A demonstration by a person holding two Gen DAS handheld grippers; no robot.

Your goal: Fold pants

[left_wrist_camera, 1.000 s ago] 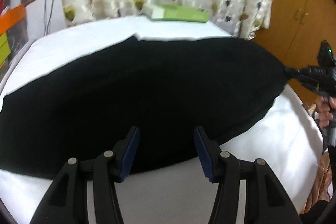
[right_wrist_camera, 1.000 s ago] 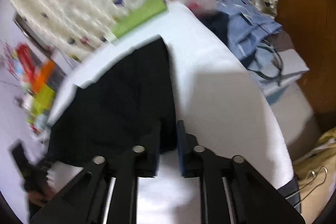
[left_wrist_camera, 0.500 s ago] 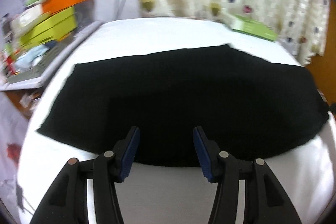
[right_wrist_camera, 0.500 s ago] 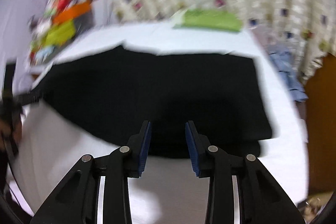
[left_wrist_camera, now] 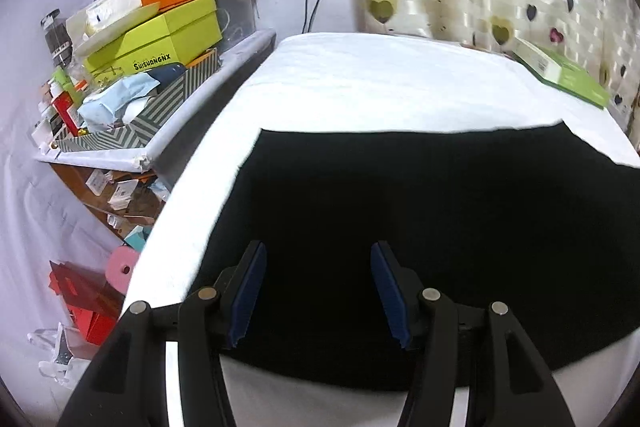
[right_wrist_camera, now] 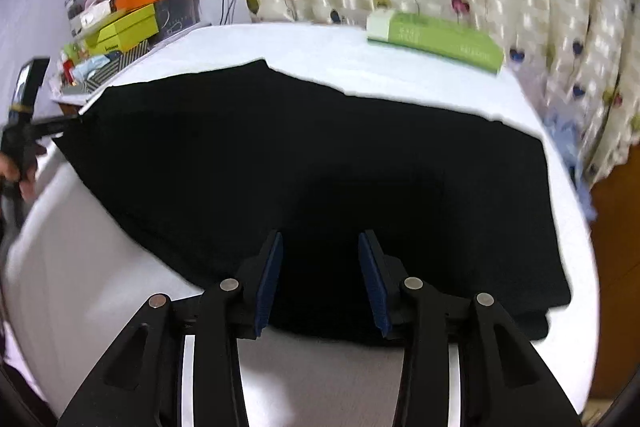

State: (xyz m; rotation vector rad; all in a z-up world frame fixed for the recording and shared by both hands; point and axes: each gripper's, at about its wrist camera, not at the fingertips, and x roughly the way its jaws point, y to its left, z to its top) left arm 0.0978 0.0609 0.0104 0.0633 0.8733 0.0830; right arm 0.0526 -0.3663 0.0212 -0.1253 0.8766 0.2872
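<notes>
Where both tongs hover over the near hem of the pants (left_wrist_camera: 420, 227), nothing lies between their pads. Left gripper (left_wrist_camera: 318, 287): jaws wide, just opened further, above the pants' left end. Right gripper (right_wrist_camera: 320, 275): jaws half apart, just opening, empty, above the pants' right end, where doubled layers show. Pants: black, flat on the white bed (left_wrist_camera: 380, 75), long axis crosswise to both tongs; each hand nearest its own end. Beyond the pants: green box (right_wrist_camera: 436, 39), contents unseen. Left of the pants: striped open box (left_wrist_camera: 132, 123) of crumpled packets.
</notes>
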